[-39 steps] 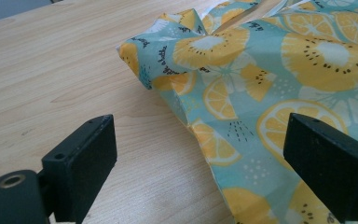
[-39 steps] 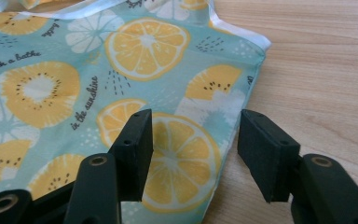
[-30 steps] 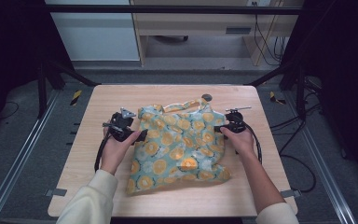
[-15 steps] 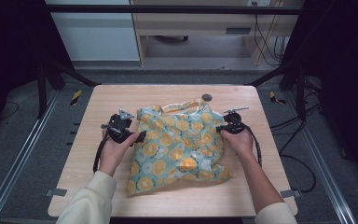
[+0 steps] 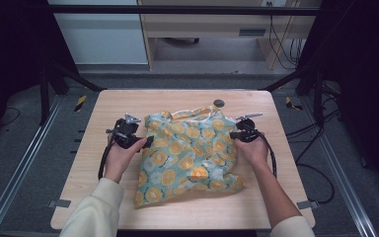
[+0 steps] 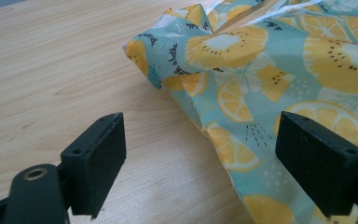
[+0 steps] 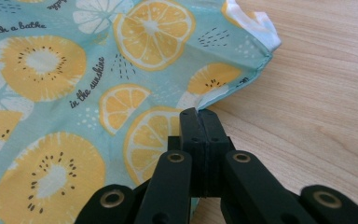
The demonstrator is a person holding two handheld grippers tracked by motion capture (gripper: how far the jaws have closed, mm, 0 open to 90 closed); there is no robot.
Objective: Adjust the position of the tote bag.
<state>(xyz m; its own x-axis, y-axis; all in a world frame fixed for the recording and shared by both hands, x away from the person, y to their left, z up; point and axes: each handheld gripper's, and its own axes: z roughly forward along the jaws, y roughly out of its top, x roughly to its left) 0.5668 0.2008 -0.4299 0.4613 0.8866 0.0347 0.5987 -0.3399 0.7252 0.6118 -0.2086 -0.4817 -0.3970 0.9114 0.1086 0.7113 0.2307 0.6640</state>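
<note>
A teal cloth bag printed with orange and lemon slices [image 5: 190, 155] is spread flat on the pale wooden table [image 5: 276, 197], its white-edged handles lying at the far end and its long axis running from the far edge of the table toward the person, slightly slanted. The bag lies between the two tools. The right gripper [image 7: 198, 122] is seen closed on the bag's near side edge, its jaws having just been closing with a fold of the cloth pinched between them; the seam corner with its white lining lies just beyond the tips, and bare table stretches away on the outer side. The left gripper [image 6: 200, 154] is held with its jaws standing wide, having narrowed a little, astride the opposite side edge: one jaw is over bare wood, the other over the printed cloth, and the pads are not pressed on the cloth. The coming move is judged to turn on that edge, which lies straight ahead between the open jaws and just below them. A puckered corner of the bag rises just beyond it. Open table remains around the bag on every side, with a small dark round disc [image 5: 219, 103] lying just past the handles.
</note>
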